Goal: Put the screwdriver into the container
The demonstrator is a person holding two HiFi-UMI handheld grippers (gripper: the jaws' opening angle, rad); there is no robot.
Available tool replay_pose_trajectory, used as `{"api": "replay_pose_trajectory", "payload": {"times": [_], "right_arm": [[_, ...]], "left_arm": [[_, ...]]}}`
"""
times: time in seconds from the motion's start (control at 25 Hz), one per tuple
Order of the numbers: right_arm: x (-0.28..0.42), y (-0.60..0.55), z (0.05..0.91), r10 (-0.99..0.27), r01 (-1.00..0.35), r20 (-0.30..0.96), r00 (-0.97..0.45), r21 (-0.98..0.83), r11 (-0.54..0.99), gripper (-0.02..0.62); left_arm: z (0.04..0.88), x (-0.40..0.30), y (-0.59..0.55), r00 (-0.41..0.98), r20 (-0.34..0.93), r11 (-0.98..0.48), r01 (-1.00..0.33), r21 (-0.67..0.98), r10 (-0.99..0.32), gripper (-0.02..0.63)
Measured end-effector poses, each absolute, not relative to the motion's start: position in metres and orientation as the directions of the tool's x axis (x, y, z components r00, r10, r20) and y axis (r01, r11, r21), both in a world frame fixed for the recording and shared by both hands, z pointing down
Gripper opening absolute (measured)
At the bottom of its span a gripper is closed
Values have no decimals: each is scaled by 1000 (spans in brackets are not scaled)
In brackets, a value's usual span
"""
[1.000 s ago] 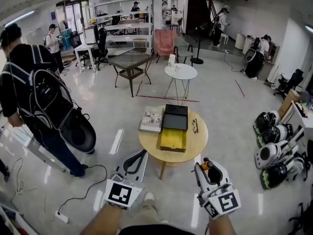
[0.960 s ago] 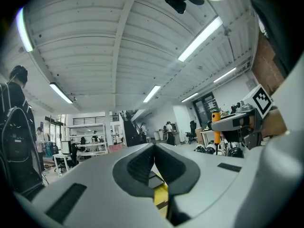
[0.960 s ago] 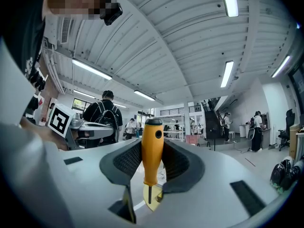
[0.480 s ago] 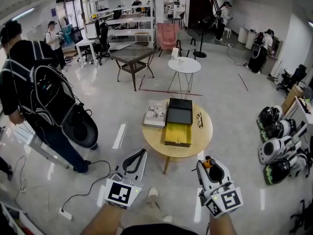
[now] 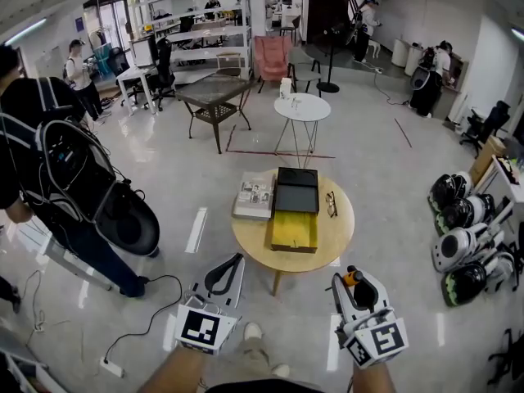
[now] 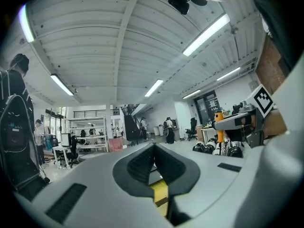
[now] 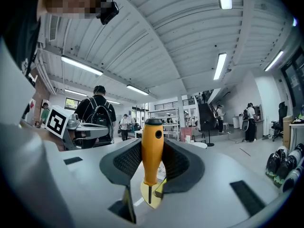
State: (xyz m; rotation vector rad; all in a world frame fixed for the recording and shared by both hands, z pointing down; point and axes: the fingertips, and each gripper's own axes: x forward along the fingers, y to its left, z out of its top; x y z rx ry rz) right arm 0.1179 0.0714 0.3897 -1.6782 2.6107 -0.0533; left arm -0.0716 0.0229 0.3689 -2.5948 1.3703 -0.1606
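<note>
I look down on a glossy pale floor in a big open room. A round wooden table stands just ahead. Beyond it are a small white round table, a dark glass-topped table and a pink armchair. A white desk and shelves line the back, with glazed doors far left and a dark staircase further right. Red tape marks the floor, and a black cable trails at left. Overhead, a white ribbed ceiling carries strip lights.
</note>
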Motion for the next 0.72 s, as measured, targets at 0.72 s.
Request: {"api": "replay_pose_trajectory", "payload": {"times": [0.72], "right_arm": [[133, -41, 380, -923, -923, 1, -384, -24, 384, 137]], "left_arm": [[365, -45, -101, 595, 11, -578, -776, -253, -803, 15]]}}
